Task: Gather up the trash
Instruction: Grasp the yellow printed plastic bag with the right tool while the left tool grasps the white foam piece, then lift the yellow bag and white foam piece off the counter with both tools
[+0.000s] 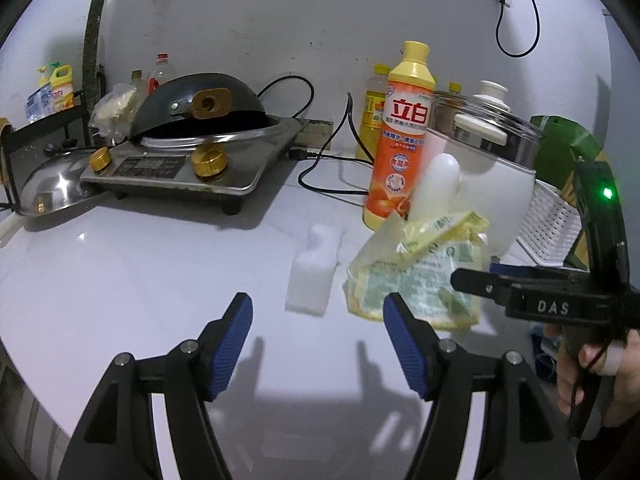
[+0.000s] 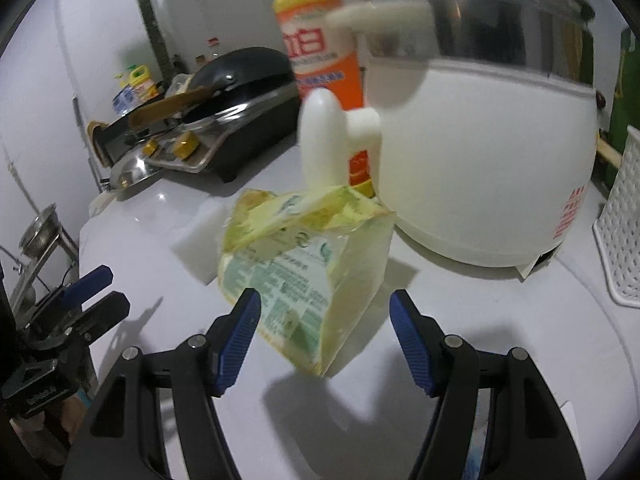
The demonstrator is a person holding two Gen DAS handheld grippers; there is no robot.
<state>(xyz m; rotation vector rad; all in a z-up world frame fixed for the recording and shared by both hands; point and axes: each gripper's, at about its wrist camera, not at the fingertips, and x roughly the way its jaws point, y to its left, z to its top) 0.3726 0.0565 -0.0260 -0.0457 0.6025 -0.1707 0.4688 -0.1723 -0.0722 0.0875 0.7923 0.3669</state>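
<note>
Fingers (image 2: 245, 320) of both grippers gape near wrapper (image 2: 304, 264).

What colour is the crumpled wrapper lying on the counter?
Pale yellow with green-and-white print; the wrapper shows best in the right wrist view.

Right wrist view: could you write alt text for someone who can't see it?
An open right tool faces a crumpled yellow-green wrapper on a white countertop, jaws apart. Behind the wrapper stand a white electric cooker and an orange detergent bottle; a stove with a black wok sits left.
</note>
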